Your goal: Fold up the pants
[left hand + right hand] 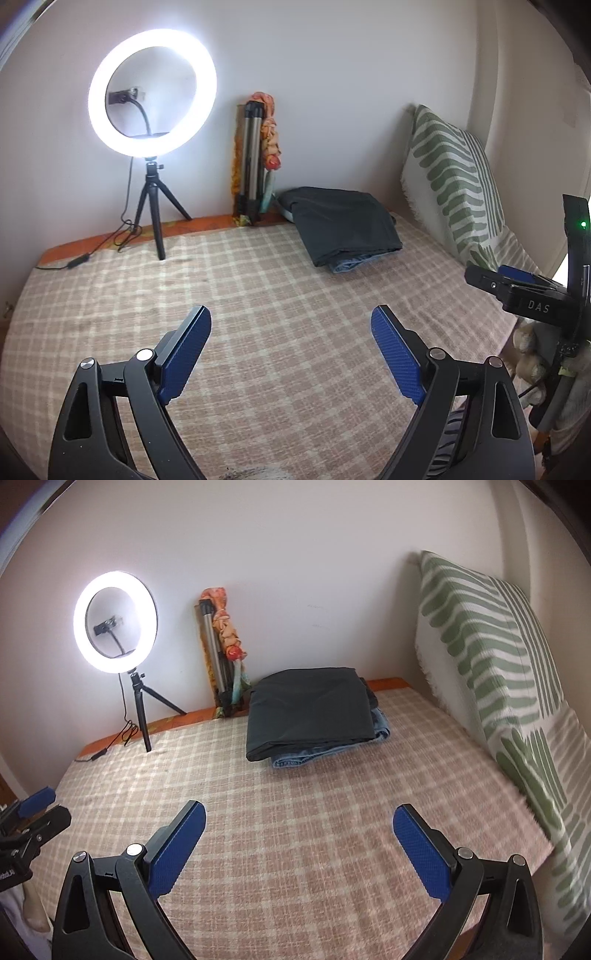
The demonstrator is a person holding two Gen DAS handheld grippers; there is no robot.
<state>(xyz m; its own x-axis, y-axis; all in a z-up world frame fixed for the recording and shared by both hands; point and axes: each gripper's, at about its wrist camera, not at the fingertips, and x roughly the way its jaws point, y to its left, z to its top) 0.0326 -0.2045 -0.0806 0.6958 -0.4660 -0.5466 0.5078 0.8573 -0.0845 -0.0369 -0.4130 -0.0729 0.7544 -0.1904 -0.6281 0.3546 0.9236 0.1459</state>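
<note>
While both claws gape empty, dark pants [310,709] lie folded (atop folded jeans [332,751]).

Dark grey pants [310,705] on pink-checked blanket [295,830] (pillow [491,646] green-striped).

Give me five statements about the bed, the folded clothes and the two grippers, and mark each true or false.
1. Both grippers are open and hold nothing. True: the left gripper and the right gripper are spread wide over the checked blanket.
2. The dark pants lie folded on top of the jeans. True.
3. The ring light is switched off. False: it glows brightly.
4. The striped pillow lies flat in the middle of the bed. False: it leans against the wall.
5. The right gripper touches the pants. False: it is well short of them.
</note>
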